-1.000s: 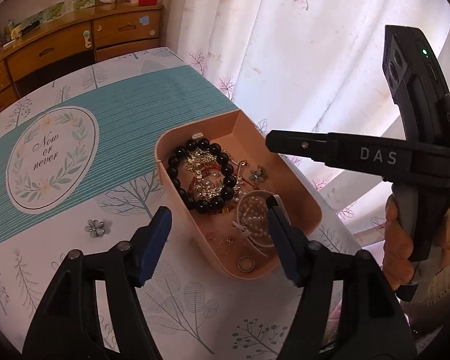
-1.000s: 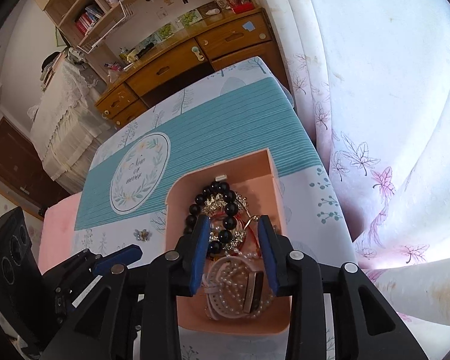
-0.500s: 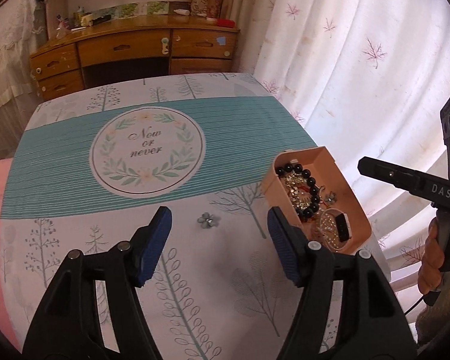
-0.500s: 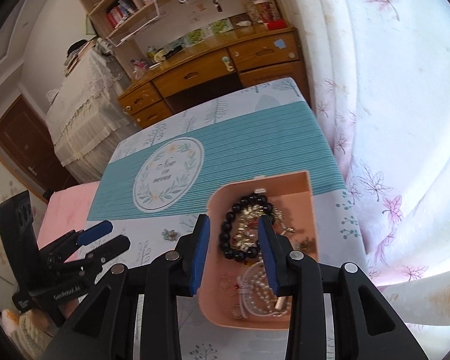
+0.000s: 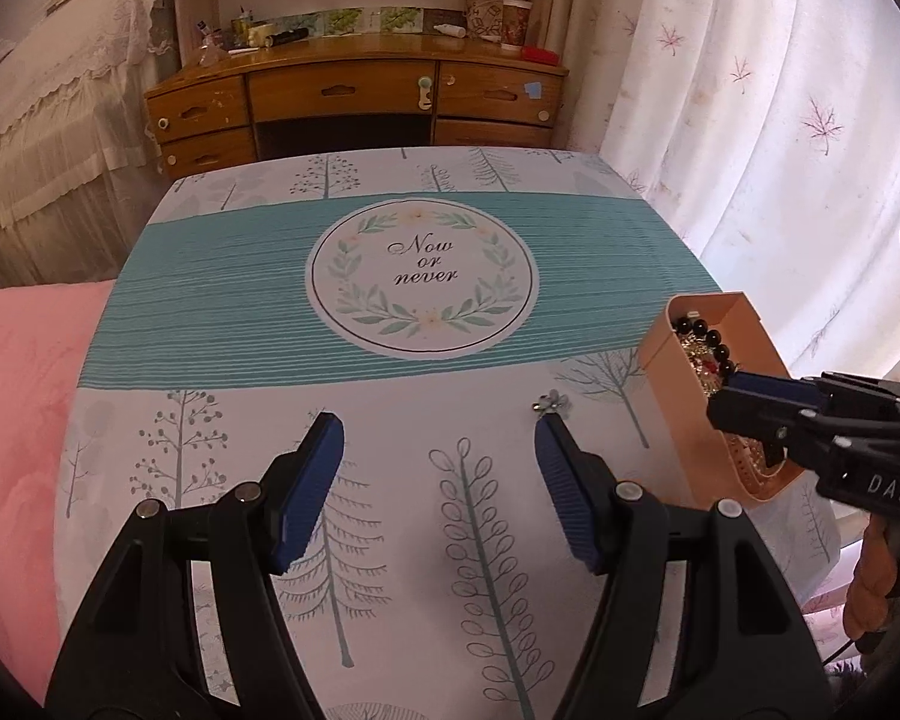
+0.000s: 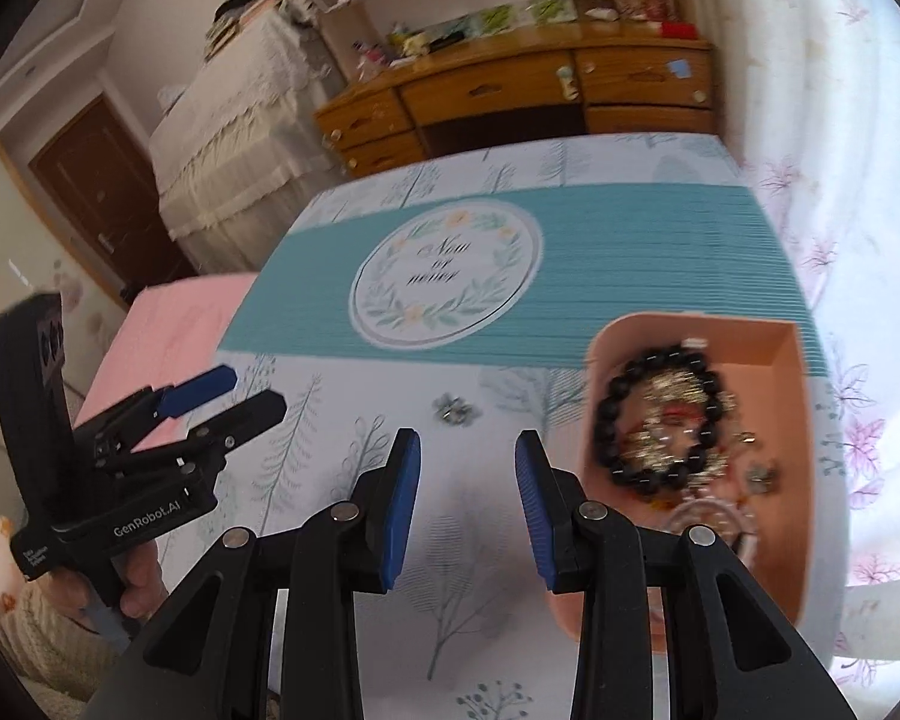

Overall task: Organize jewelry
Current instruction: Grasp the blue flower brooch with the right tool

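A pink box [image 6: 798, 396] at the table's right edge holds a black bead bracelet [image 6: 660, 414], gold pieces and a pearl band; it also shows in the left wrist view [image 5: 744, 324]. A small silver flower brooch [image 6: 453, 408] lies loose on the tablecloth left of the box, also in the left wrist view [image 5: 551, 402]. My left gripper [image 5: 438, 468] is open and empty, above the cloth left of the brooch. My right gripper [image 6: 467, 480] is open and empty, just this side of the brooch and left of the box.
The tablecloth has a teal band with a round "Now or never" emblem [image 5: 420, 282]. A pink cushion [image 5: 18, 396] lies at the table's left. A wooden desk with drawers [image 5: 354, 102] stands beyond it. White curtains [image 5: 780, 120] hang along the right.
Both grippers have pulled back and left from over the pink box. The left one now faces the middle of the table. The right one now hovers near the loose brooch.
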The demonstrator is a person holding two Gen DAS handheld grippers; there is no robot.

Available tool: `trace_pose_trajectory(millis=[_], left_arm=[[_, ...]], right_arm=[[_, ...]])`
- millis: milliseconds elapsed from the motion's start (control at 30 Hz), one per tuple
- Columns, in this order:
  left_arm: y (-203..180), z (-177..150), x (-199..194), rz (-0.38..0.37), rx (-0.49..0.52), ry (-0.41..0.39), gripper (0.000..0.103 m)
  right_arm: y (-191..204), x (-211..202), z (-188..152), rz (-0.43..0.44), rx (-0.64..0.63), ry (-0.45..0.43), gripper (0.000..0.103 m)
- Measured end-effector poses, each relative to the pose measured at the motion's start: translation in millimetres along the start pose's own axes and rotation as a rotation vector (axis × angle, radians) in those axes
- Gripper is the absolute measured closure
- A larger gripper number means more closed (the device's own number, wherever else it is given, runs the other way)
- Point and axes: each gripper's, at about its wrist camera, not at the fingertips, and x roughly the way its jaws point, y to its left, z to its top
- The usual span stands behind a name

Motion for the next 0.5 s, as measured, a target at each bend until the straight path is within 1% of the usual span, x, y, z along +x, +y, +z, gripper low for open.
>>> trace_pose_trajectory(millis=[100, 233, 367, 500], left_arm=[[10.9, -3.9, 7.0, 0.008, -0.030, 0.011, 0.039], [26.7, -7.9, 17.1, 0.004, -0.083, 0.030, 0.039], [38.0, -12.3, 26.7, -0.003, -0.114, 0.048, 0.039], [45.3, -15.1, 34.1, -0.011, -0.137, 0.060, 0.039]], right_arm=[[18.8, 27.2, -4.1, -0.024, -0.055, 0.035, 0.070], [30.3, 66.6, -5.3, -0.039, -0.067, 0.082, 0.070], [28.5, 103.5, -2.4, -0.068, -0.042, 0.123, 0.070], [26.6, 128.8, 0.1, -0.106, -0.036, 0.141, 0.070]])
